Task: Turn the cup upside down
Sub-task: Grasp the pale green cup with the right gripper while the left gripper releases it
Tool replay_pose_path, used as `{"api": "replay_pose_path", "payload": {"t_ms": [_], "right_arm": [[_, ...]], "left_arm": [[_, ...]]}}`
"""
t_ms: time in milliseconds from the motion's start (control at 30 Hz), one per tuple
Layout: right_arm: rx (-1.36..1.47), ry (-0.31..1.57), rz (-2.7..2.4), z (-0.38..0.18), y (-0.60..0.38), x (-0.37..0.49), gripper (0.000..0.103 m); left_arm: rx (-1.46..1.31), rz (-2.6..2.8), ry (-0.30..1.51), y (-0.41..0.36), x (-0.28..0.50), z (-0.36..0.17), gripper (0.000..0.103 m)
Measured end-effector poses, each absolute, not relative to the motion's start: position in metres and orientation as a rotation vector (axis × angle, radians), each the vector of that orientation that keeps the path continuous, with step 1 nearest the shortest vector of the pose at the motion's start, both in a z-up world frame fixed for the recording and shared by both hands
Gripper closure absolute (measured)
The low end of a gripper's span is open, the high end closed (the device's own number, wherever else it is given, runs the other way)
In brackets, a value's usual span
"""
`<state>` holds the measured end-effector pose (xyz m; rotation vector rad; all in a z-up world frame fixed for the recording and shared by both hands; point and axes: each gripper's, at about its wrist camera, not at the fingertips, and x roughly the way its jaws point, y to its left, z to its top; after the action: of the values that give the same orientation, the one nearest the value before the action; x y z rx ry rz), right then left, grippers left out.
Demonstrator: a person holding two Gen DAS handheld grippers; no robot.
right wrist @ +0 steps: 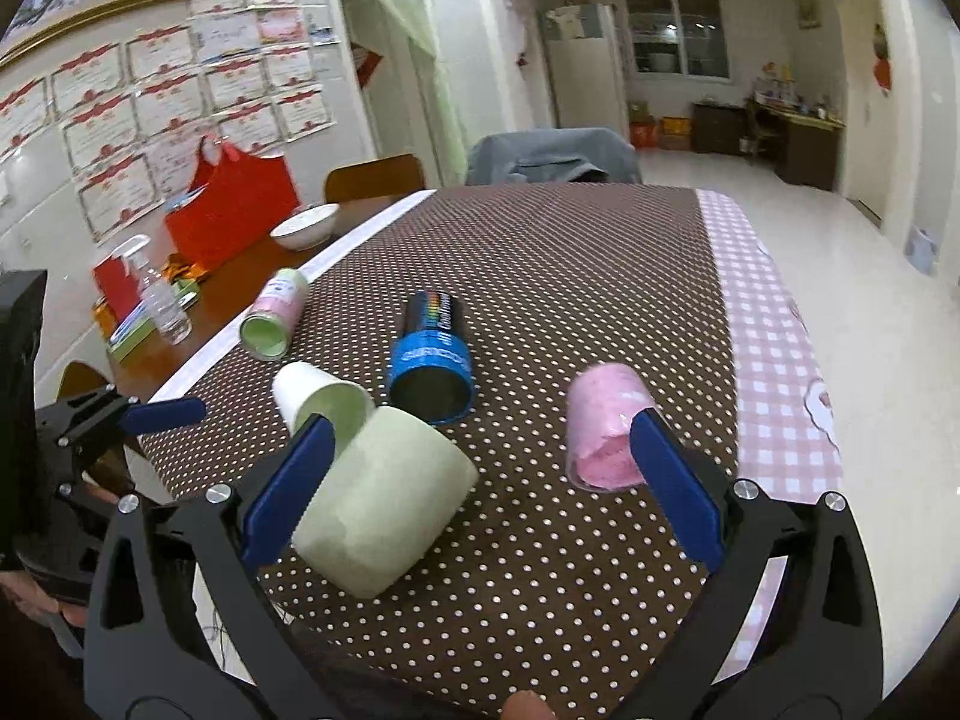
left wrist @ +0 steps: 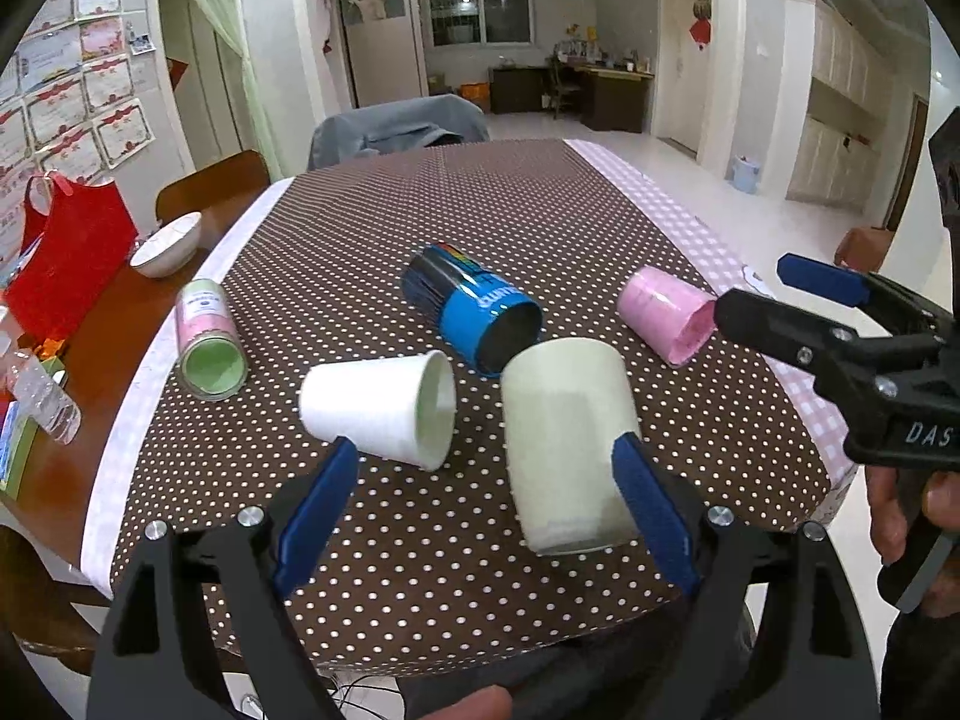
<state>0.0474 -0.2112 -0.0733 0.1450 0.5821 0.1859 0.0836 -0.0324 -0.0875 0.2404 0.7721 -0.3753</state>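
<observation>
Left gripper (left wrist: 486,498): jaws spread wide, holding nothing; its right blue pad just beside the pale green cylindrical cup (left wrist: 567,444).
Right gripper (right wrist: 480,480): jaws spread, empty, straddling the pale green cup and the pink plastic cup (right wrist: 606,432).
Pale green cup: on its side on the brown polka-dot table (left wrist: 480,210), near edge.
Neighbours: white paper cup (left wrist: 384,408) and blue printed cup (left wrist: 480,312), both lying down.

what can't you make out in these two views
- Pale green cup: open end or base toward the cameras cannot be told in either view; the left gripper finger covers its edge.
- Pink cup: blurred in the right wrist view, its rim partly behind a right gripper finger.
- Blue can: label cut off by its curve, unreadable.
- Small can: label print too small.
</observation>
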Motion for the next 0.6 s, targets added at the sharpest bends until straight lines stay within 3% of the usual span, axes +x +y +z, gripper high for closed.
{"api": "replay_pose_path", "payload": {"t_ms": [300,433,600], "right_arm": [[0.096,0.539,0.319,-0.065,-0.201,0.058,0.006],[-0.076,0.472,0.375,-0.062,-0.184,0.058,0.006],[-0.257,0.532,0.487,-0.068,-0.168,0.063,0.006]], "left_arm": [[0.211,-0.327,0.745,-0.009,0.080,-0.079,0.018],[0.200,-0.304,0.737,0.001,0.080,-0.077,0.018],[0.182,-0.275,0.731,0.016,0.077,-0.077,0.018]]}}
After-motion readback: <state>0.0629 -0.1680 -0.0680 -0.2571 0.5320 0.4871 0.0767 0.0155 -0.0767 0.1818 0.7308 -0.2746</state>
